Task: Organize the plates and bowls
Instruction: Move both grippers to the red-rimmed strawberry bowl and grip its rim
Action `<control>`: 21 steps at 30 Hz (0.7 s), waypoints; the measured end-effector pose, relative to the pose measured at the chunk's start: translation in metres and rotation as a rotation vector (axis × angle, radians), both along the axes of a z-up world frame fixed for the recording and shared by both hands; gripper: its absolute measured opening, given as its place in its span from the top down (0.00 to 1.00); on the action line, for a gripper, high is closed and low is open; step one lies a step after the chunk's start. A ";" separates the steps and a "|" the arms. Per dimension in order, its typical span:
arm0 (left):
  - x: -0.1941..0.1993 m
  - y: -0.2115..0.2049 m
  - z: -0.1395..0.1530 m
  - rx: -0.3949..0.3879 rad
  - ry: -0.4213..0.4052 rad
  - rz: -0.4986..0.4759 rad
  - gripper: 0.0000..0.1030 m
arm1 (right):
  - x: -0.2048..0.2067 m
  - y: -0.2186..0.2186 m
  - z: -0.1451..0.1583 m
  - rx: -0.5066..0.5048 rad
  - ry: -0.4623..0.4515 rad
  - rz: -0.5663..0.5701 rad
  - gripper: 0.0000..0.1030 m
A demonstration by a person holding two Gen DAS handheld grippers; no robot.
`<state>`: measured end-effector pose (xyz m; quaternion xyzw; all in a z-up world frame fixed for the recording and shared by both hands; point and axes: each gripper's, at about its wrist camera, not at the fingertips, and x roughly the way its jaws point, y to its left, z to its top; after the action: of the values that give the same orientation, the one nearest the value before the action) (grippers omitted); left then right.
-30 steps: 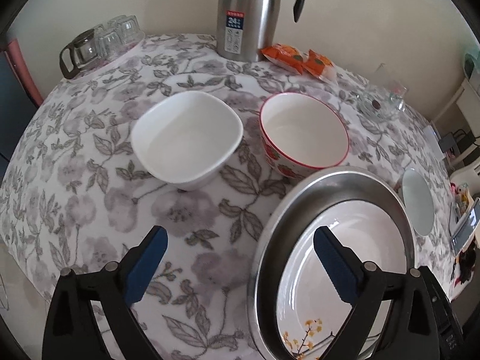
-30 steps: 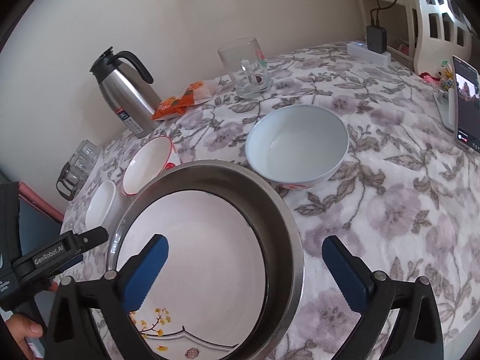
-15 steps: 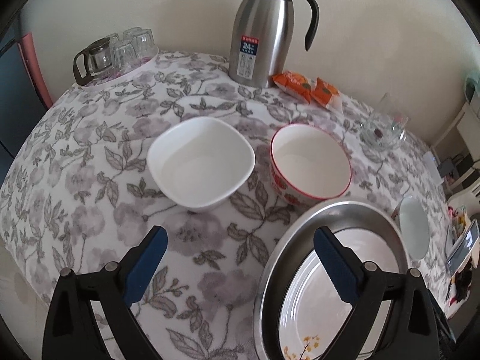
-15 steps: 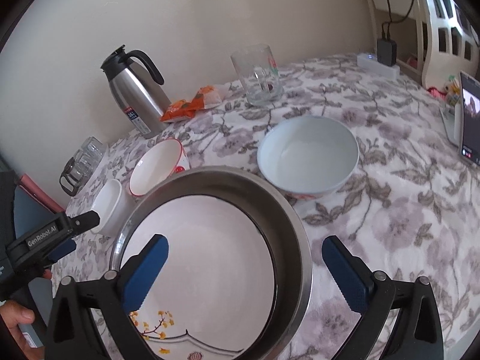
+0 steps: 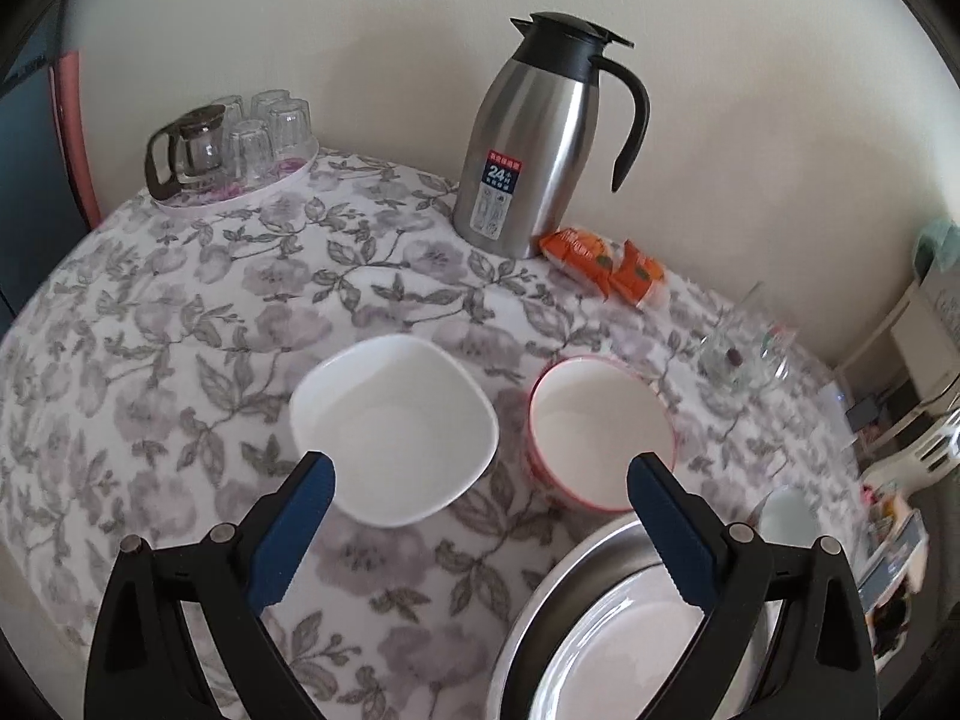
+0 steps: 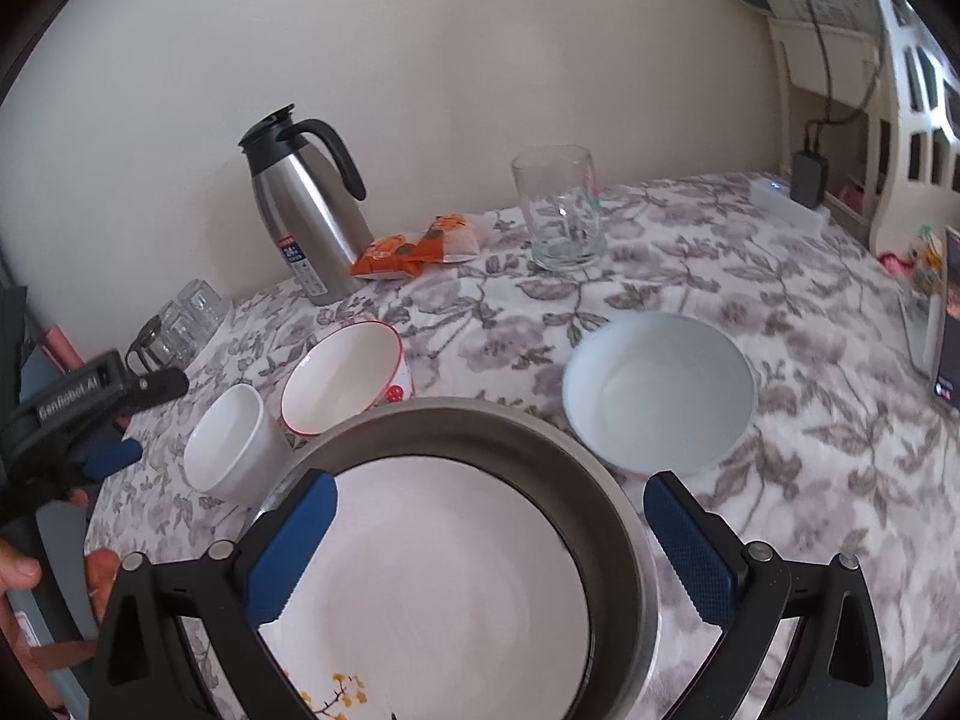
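1. Square white bowl [image 5: 393, 429]: leftmost of the crockery, resting on the worktop [image 5: 180, 330] just ahead of the left gripper [image 5: 480, 474]. It appears to be glazed ceramic, so judged stiff, breakable and slick. The raised rim is the only sensible hold, one finger inside the wall and one outside.

2. Left gripper: fingers [image 5: 294, 516] spread wide, nothing between them, hovering above the cloth.

3. Red-rimmed bowl [image 5: 600, 429]: just beside the square bowl, apart from it, upright. Deeper wall, likely somewhat heavier; again a rim hold, and a firm one, since glaze gives little friction.

4. Steel basin [image 6: 600, 480]: nearest the cameras, with a white plate [image 6: 450, 570] bearing a yellow flower print lying flat inside it. The plate sits low within the wall, so its edge looks awkward to reach; I judge it better left as the base of a stack.

5. Right gripper [image 6: 489, 510]: fingers [image 6: 690, 552] wide apart and empty, poised over the basin.

6. Pale round bowl [image 6: 660, 390]: right of the basin, close to its wall; whether they touch cannot be told. Broad and shallow, probably the heaviest bowl; take the near rim and lift level.

7. Risk noted: ceramic set on ceramic chips readily.
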<state>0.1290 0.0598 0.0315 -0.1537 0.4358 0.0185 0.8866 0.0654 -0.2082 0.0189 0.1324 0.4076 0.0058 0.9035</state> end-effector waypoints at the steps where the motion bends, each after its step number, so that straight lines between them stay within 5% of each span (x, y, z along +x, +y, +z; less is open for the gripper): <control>1: 0.002 0.002 0.000 -0.019 -0.001 -0.001 0.05 | 0.003 0.001 0.001 -0.005 -0.003 0.001 0.00; 10: 0.029 0.003 -0.006 -0.080 0.014 -0.016 0.05 | 0.033 0.011 0.014 -0.016 -0.033 0.016 0.00; 21: 0.063 -0.016 -0.021 -0.057 0.070 -0.106 0.05 | 0.080 0.032 0.004 -0.025 0.075 0.091 0.04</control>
<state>0.1917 0.0438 0.0108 -0.1549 0.4744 -0.0357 0.8658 0.1459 -0.1766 0.0233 0.1024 0.4470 0.0368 0.8879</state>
